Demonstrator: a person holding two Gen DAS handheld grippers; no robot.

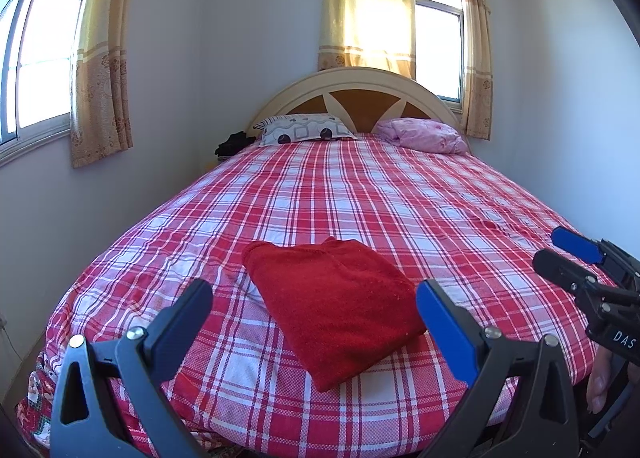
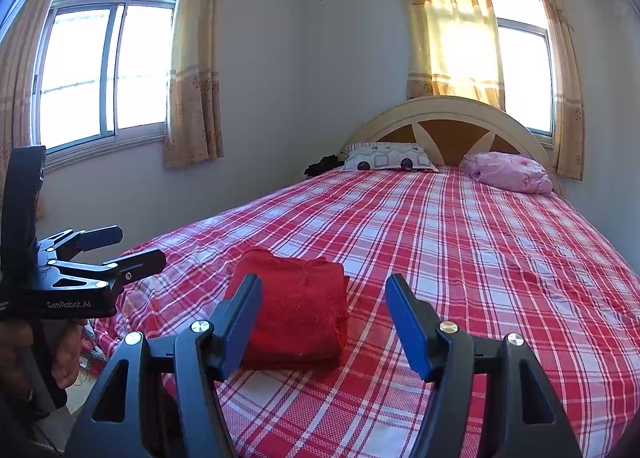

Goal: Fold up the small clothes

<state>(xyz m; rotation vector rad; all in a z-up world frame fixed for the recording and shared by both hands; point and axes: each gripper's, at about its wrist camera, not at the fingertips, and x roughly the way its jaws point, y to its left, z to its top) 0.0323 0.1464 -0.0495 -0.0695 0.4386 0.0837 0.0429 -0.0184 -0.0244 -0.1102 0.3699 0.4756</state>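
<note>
Left tool [image 1: 314, 298], seen from its own wrist camera, hangs above the near edge of the bed, its black and blue-padded jaws spread wide and holding nothing. Between them, further onto the red-and-white plaid bedspread [image 1: 360, 194], lies the red knitted garment [image 1: 334, 300], folded into a thick rectangle. To the right of the garment the right tool [image 1: 560, 254] juts in, also empty.

From the right wrist camera, the right tool [image 2: 322, 316] is likewise wide open and grips nothing; the red knitted garment [image 2: 294, 310] sits just past its left jaw, stacked in layers near the bed's foot. Left of the garment the left tool [image 2: 132, 248] hovers beyond the mattress edge.

My judgement: the fold looks finished. A careless pass by either tool could snag the loose knit and drag the top layer open, or nudge the bundle off the near edge.
</note>
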